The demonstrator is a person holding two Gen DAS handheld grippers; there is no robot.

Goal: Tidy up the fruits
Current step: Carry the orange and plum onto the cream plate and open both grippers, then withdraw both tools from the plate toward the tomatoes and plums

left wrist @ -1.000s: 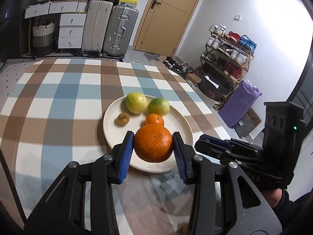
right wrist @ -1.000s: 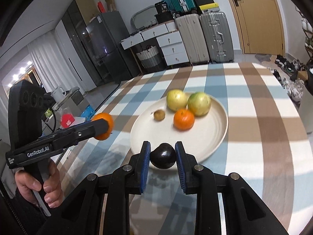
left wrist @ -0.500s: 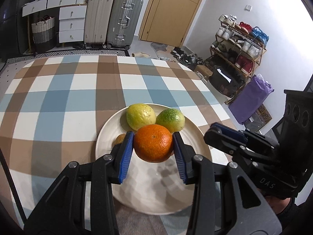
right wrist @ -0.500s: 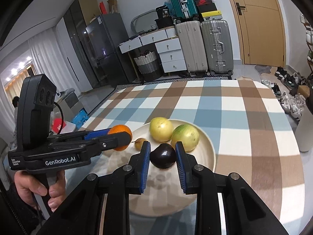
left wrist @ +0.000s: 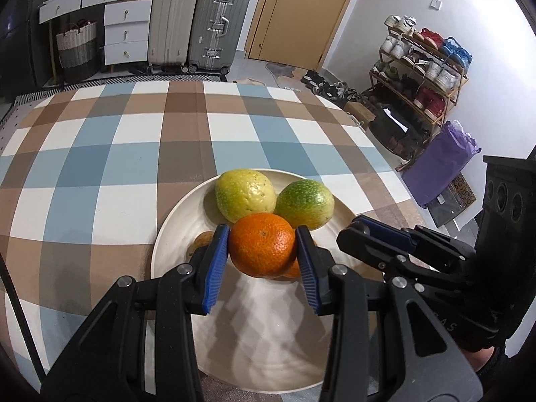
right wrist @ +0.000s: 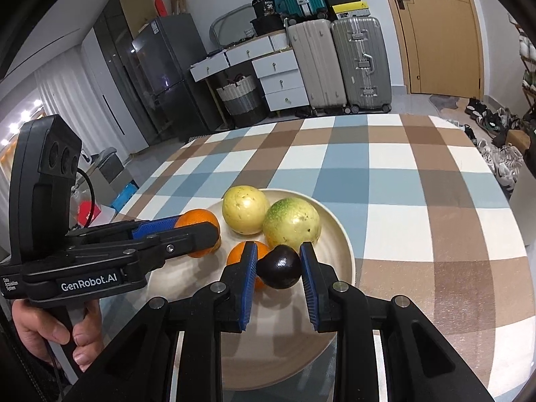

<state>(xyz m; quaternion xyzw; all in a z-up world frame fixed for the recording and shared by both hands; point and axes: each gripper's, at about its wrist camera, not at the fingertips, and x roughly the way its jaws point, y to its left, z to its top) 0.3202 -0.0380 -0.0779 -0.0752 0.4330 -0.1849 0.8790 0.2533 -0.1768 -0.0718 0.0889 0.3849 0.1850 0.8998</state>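
Both fruits are being carried to the plate (left wrist: pixel 174 234), and this looks like the step just before letting go.

The left gripper (left wrist: pixel 263 261) squeezes a big orange (left wrist: pixel 263 244) between its blue pads. The orange hangs over the middle of the plate. The right gripper (right wrist: pixel 278 278) squeezes a small dark fruit (right wrist: pixel 279 266) (it may be a plum or an avocado, hard to tell). That one hangs over the plate too.

Already on the plate, seen from the left gripper's camera: a yellow fruit (left wrist: pixel 244 194) at 12 o'clock, a green fruit (left wrist: pixel 306 202) at 1 o'clock, a little brown fruit (left wrist: pixel 202 241) at 10 o'clock, and a small orange (right wrist: pixel 239 254) half hidden under the held one.

I think the next move is to lower each fruit onto a bare spot near 6 o'clock, then loosen the pads gently so nothing rolls.
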